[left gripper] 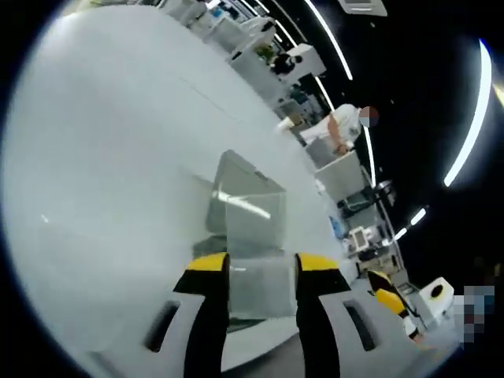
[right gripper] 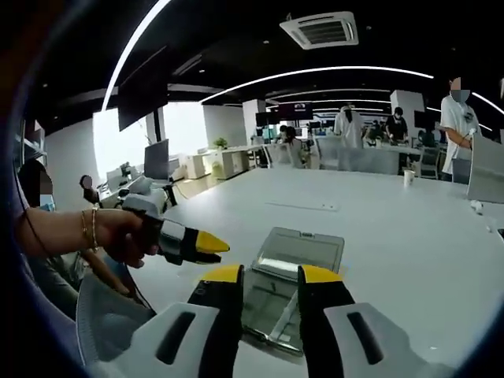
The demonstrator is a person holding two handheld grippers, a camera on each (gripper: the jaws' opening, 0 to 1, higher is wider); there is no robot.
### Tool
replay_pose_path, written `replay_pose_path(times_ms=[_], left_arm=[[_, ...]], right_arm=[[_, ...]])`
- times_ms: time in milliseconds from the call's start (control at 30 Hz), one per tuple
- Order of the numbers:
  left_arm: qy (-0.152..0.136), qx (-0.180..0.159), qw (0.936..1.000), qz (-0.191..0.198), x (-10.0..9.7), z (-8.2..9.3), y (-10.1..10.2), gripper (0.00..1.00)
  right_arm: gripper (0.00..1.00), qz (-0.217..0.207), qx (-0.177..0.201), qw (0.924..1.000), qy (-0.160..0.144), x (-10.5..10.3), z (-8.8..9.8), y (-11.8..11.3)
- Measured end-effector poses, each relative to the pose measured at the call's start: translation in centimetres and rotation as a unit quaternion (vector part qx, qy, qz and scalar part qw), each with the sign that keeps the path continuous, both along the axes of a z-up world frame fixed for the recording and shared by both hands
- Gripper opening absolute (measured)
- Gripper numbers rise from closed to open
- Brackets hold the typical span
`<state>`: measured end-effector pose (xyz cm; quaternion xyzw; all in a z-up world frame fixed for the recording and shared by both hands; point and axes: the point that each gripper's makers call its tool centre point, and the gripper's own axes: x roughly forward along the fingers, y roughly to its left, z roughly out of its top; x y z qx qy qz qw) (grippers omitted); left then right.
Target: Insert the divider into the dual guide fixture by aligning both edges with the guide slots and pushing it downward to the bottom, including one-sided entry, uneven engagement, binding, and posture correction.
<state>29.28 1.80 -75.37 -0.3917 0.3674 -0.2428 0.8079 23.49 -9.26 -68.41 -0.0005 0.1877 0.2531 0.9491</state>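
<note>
The clear plastic guide fixture lies on the white table, just beyond my right gripper. That gripper's yellow-tipped jaws stand apart over the fixture's near end, gripping nothing. My left gripper, held by a hand with bracelets, points at the fixture from the left. In the left gripper view the fixture rises as a see-through box. A clear panel, seemingly the divider, fills the gap of the left gripper. Whether the jaws press on it is unclear. The right gripper's yellow tip shows at the lower right.
The table stretches wide and bare around the fixture. A cup stands far back on it, with people and desks beyond. A seated person's sleeve is close on the left.
</note>
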Motion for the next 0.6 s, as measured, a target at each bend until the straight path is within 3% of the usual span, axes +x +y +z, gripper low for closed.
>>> replay_pose_path(times_ms=[200, 600], left_arm=[[0.004, -0.043, 0.999, -0.009, -0.1, 0.8, -2.1, 0.3], [0.003, -0.065, 0.9974, -0.032, -0.8, 1.7, -4.7, 0.3]], right_arm=[[0.23, 0.007, 0.009, 0.9997, 0.023, 0.1, -0.2, 1.4], [0.16, 0.016, -0.015, 0.9962, 0.084, 0.2, -2.0, 3.3]])
